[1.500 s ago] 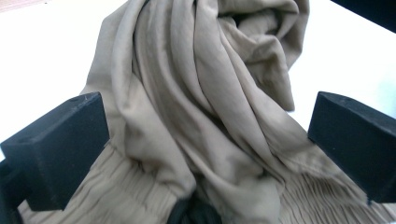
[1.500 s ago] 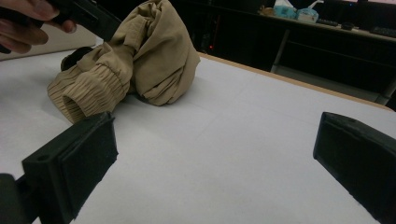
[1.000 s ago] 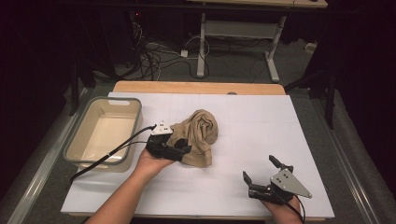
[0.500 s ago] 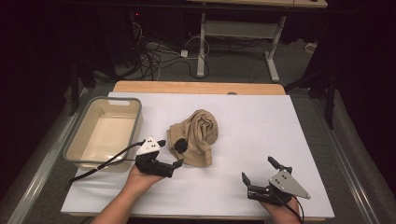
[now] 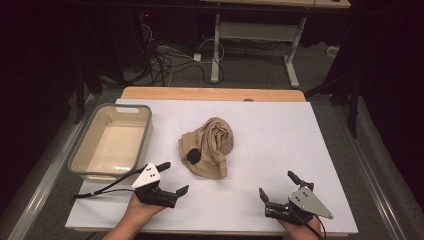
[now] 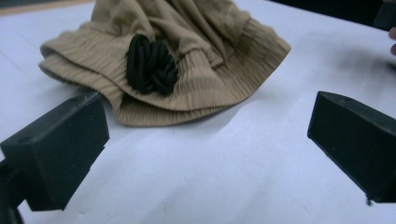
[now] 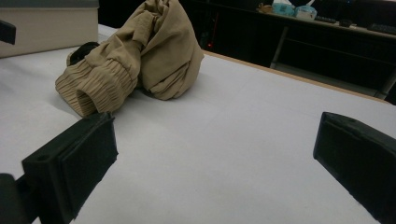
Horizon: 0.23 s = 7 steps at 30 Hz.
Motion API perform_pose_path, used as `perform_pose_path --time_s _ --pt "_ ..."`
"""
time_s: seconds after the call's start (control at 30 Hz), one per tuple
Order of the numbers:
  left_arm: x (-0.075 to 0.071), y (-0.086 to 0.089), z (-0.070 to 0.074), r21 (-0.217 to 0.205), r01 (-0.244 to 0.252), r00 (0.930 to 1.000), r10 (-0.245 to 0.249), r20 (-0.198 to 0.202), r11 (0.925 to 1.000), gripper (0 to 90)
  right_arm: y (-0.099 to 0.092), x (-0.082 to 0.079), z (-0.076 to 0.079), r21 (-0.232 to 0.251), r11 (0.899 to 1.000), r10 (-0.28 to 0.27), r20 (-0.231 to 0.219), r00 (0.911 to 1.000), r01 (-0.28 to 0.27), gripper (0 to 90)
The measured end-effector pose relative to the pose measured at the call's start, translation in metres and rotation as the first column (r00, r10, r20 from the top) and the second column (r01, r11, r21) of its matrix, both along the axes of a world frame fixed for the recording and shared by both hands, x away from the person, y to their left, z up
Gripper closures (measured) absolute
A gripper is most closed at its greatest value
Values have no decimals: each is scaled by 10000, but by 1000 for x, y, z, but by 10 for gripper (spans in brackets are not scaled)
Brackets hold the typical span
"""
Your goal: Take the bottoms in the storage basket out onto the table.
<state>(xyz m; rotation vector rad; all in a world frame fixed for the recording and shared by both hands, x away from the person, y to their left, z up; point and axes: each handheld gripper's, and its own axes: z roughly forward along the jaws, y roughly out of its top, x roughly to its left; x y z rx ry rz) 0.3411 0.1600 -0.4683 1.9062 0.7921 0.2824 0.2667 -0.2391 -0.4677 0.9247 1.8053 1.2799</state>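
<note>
Left gripper (image 5: 172,179): jaws spread wide, nothing between them, held near the table's front edge toward its left corner, just in front of the tub. Right gripper (image 5: 280,187): jaws spread wide, empty, near the front edge toward the right corner.

Cloth (image 5: 209,147): tan, bunched in a heap with ribbed cuffs, mid-table, just beyond the left gripper and well apart from the right one. Black knotted band (image 5: 193,156): lies on the cloth's near left side.

Tub (image 5: 142,142): beige, empty, at the left edge.

Table (image 5: 280,135): white top, bare between both grippers and across its right half.
</note>
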Motion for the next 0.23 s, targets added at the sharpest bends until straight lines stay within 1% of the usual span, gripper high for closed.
perform_pose_path --time_s 0.13,0.17,0.23 --pt "-13 6 -3 -36 26 9997 -25 251 10000 0 0 -2 0 -23 10000 -17 16 10000 17 5" --pt "-16 8 -3 -120 21 9995 -17 322 9999 0 0 -3 0 1 10000 -27 16 10000 27 5" --pt "-22 11 -5 -348 111 9995 -101 312 9993 0 0 -5 0 -21 10000 -63 10 10000 63 5"
